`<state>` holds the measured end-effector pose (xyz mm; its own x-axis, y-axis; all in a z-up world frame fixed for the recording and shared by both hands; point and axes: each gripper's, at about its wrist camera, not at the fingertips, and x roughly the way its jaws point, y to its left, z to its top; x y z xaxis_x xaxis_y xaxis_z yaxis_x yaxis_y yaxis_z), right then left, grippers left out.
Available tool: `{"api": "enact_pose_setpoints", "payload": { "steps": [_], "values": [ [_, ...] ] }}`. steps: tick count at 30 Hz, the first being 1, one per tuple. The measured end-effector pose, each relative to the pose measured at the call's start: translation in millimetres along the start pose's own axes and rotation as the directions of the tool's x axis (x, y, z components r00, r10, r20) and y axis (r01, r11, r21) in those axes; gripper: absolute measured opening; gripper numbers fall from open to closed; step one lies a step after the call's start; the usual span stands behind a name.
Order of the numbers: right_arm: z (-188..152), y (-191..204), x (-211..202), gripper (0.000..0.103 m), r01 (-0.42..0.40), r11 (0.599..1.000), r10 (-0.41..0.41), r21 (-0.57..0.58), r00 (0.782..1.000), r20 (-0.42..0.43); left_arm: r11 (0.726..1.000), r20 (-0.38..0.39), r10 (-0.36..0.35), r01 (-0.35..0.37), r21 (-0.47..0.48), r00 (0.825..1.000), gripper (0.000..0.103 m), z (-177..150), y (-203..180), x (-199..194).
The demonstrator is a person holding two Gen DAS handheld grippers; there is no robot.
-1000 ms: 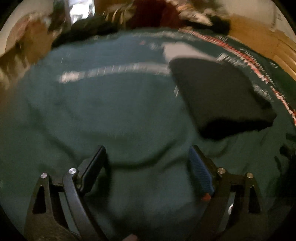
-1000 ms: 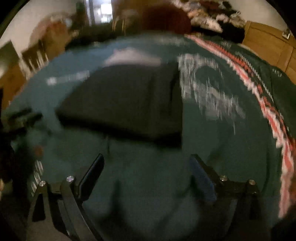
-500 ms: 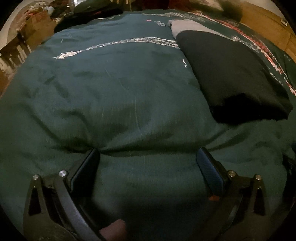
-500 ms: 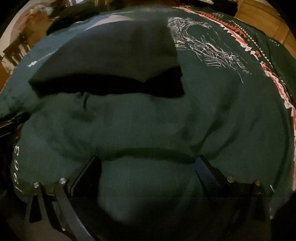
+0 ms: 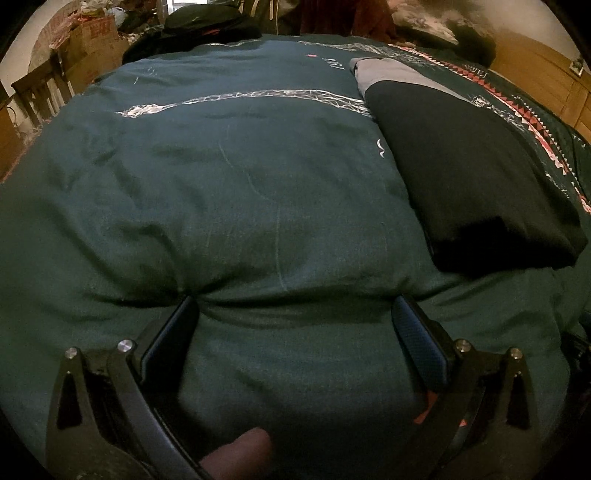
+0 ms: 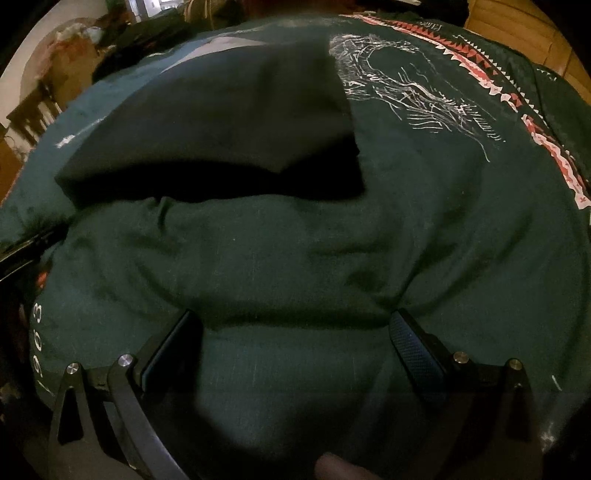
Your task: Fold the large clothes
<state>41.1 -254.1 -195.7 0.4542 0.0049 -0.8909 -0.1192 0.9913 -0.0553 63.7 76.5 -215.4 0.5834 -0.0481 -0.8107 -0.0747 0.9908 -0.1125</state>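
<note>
A folded black garment (image 5: 469, 173) with a grey band at its far end lies on a dark green patterned bedspread (image 5: 229, 177). In the left wrist view it is to the right and beyond my left gripper (image 5: 293, 314), which is open and empty, fingers pressing into the bedspread. In the right wrist view the black garment (image 6: 221, 122) lies ahead and to the left of my right gripper (image 6: 295, 325), also open and empty, fingers resting on a bulge of the bedspread (image 6: 424, 229).
Dark clothes (image 5: 207, 26) are heaped at the far end of the bed. Cardboard boxes (image 5: 88, 40) and a wooden chair (image 5: 40, 92) stand at the far left. A wooden panel (image 5: 543, 77) runs along the right side.
Both grippers have come down towards the near edge of the bed and settled; the views are now sharp. The black garment lies where it was. Both stay open.
</note>
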Motion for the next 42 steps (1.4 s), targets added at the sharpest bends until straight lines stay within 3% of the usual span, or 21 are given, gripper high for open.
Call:
{"api": "enact_pose_setpoints", "payload": {
  "steps": [4,9,14,16,20,25,28,32,42],
  "values": [
    [2.0,5.8,-5.7,0.103,0.024,1.0,-0.024,-0.013,1.0,0.002,1.0,-0.009,0.009,-0.009,0.002,1.0,0.103,5.1,-1.9,-9.6],
    [10.0,20.2,-45.9,0.103,0.05,0.999,-0.049,-0.013,0.997,0.054,1.0,0.087,0.003,-0.004,0.008,0.996,0.103,24.1,-6.4,-68.9],
    [35.4,32.3,-128.0,0.103,0.06,0.998,-0.059,0.003,0.979,0.196,0.998,0.245,-0.016,0.001,0.063,0.969,0.103,45.7,-28.6,-158.2],
    [50.3,40.8,-166.8,0.103,0.07,0.998,-0.069,0.008,0.962,0.265,0.996,0.307,-0.057,0.033,0.082,0.95,0.103,54.7,-40.8,-197.1],
    [69.1,54.5,-226.8,0.103,0.091,0.996,-0.094,0.024,0.934,0.344,0.99,0.338,-0.133,0.109,0.089,0.931,0.103,65.6,-51.4,-237.9],
    [77.9,61.8,-259.7,0.103,0.112,0.992,-0.128,0.066,0.933,0.337,0.984,0.342,-0.175,0.152,0.092,0.923,0.103,69.7,-52.8,-251.8],
    [79.7,63.5,-265.1,0.103,0.118,0.99,-0.134,0.073,0.944,0.3,0.986,0.333,-0.163,0.141,0.091,0.929,0.103,68.2,-54.6,-251.0],
    [77.8,66.7,-273.1,0.103,0.151,0.986,-0.167,0.077,0.938,0.304,0.991,0.346,-0.116,0.087,0.097,0.931,0.103,62.7,-63.7,-257.1],
    [68.9,83.9,-300.5,0.103,0.284,0.956,-0.286,0.068,0.867,0.408,0.996,0.416,-0.048,0.011,0.092,0.908,0.103,57.0,-64.4,-271.2]
  ]
}}
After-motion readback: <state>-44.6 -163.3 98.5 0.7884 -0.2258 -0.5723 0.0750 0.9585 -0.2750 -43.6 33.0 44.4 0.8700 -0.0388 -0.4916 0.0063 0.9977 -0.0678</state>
